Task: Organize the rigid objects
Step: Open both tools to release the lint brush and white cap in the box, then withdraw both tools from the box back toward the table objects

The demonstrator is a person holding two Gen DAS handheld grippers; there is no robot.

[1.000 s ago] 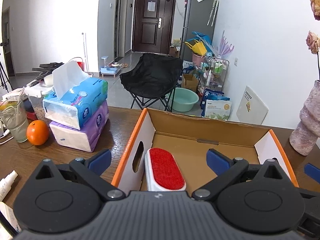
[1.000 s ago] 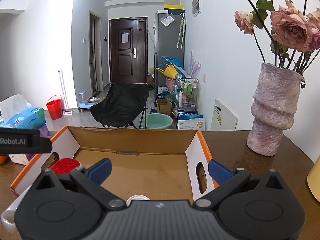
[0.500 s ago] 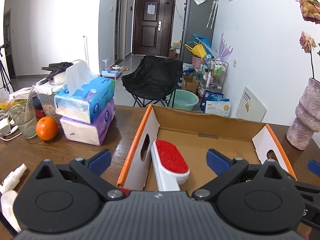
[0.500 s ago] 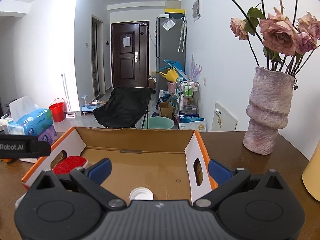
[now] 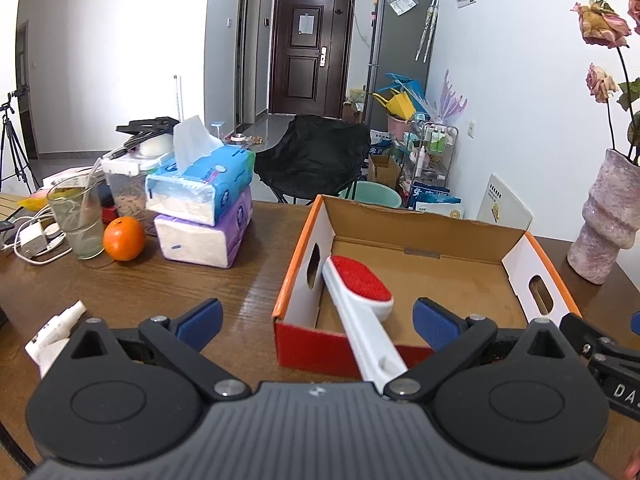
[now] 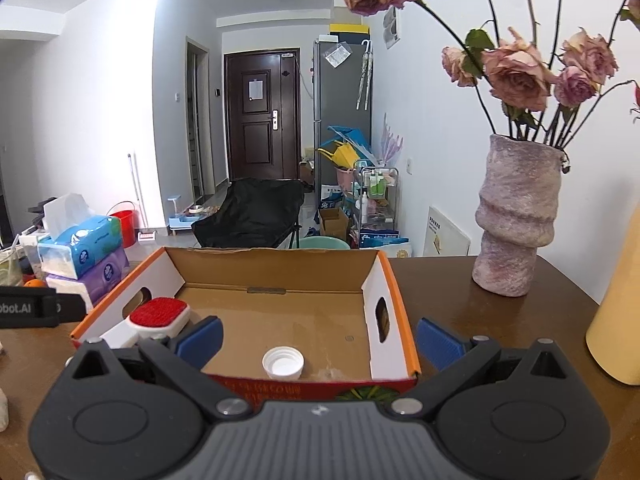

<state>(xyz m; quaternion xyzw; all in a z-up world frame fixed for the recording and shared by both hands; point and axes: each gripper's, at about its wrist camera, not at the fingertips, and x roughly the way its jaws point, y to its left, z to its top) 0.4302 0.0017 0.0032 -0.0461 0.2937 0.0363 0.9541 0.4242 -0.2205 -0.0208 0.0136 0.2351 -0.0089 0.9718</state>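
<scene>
Since both tongs are drawn back from the box [image 5: 520,240], left tongs [image 5: 316,316] and right tongs [image 6: 320,338] open and empty, the brush [image 5: 360,284] is left propped inside, the cap [image 6: 283,362] on its floor; both are judged stowed.

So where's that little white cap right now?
In the right wrist view, the white cap lies on the cardboard box floor near the front wall, right of the red brush.

"obot.AI" shows on the left tongs [image 6: 28,307]; "DA" on the right tongs [image 5: 622,392].
</scene>
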